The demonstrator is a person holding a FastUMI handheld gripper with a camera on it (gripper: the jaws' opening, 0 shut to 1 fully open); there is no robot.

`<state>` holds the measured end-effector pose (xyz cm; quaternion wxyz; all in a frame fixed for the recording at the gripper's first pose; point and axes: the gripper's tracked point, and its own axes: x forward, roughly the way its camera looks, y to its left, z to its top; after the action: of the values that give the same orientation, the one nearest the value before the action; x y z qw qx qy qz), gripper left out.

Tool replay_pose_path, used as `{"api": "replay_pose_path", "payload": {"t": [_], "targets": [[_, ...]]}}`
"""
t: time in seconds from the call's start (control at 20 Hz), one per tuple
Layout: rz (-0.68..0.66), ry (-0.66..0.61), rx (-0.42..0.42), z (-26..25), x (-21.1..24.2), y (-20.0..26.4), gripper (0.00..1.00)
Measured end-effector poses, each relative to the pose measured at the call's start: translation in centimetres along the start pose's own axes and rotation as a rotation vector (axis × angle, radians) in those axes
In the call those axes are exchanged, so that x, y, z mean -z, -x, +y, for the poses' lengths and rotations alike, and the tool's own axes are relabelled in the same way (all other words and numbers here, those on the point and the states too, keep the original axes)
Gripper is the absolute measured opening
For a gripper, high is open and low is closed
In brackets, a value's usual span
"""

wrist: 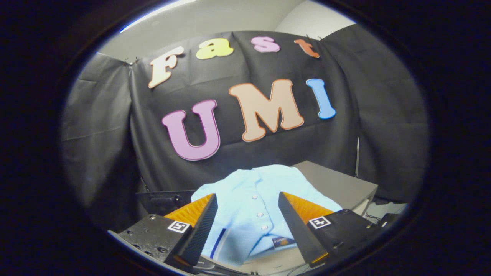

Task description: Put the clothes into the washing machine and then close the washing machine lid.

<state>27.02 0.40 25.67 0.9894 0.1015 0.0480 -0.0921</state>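
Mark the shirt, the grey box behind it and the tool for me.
light blue shirt [251, 191], gripper view, on its button placket.
grey box [337, 186], gripper view, on its top face.
tool [247, 201], gripper view, midway between its open fingertips.

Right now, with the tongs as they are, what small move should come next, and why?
Probably ease the tongs forward and down onto the light blue shirt, then close. The fingers stand apart, the shirt's buttoned front lies in the gap and ahead of them, and nothing is gripped yet. The shirt rests on the grey box, so it must be picked up first.
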Motion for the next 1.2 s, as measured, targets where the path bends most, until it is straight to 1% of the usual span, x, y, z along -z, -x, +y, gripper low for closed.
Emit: {"api": "replay_pose_path", "payload": {"t": [0.2,0.35,0.45,0.5,0.55,0.6,0.65,0.7,0.85,1.0,1.05,1.1,1.15,1.2], "targets": [[0.104,0.031,0.071,-0.4,2.4,-4.4,0.97],[0.185,0.053,0.107,-0.9,5.1,-5.7,0.97],[0.151,0.06,0.115,-1.1,4.7,-5.8,0.97],[0.158,0.063,0.115,-1.1,5.0,-5.8,0.97],[0.137,0.092,0.131,-1.2,4.6,-5.6,0.96],[0.144,0.134,0.155,-1.6,5.0,-5.9,0.94],[0.146,0.176,0.18,-1.7,5.3,-5.7,0.84],[0.134,0.199,0.183,-1.2,5.1,-5.8,0.77],[0.154,0.218,0.207,-0.3,5.6,-5.7,0.32],[0.177,0.173,0.23,0.0,5.7,-5.6,0.2],[0.171,0.169,0.226,0.5,5.7,-5.4,0.14],[0.169,0.162,0.213,1.3,5.9,-5.4,0.13],[0.163,0.161,0.182,2.6,6.1,-5.3,0.1],[0.157,0.163,0.145,4.1,6.3,-5.2,0.1]]}}
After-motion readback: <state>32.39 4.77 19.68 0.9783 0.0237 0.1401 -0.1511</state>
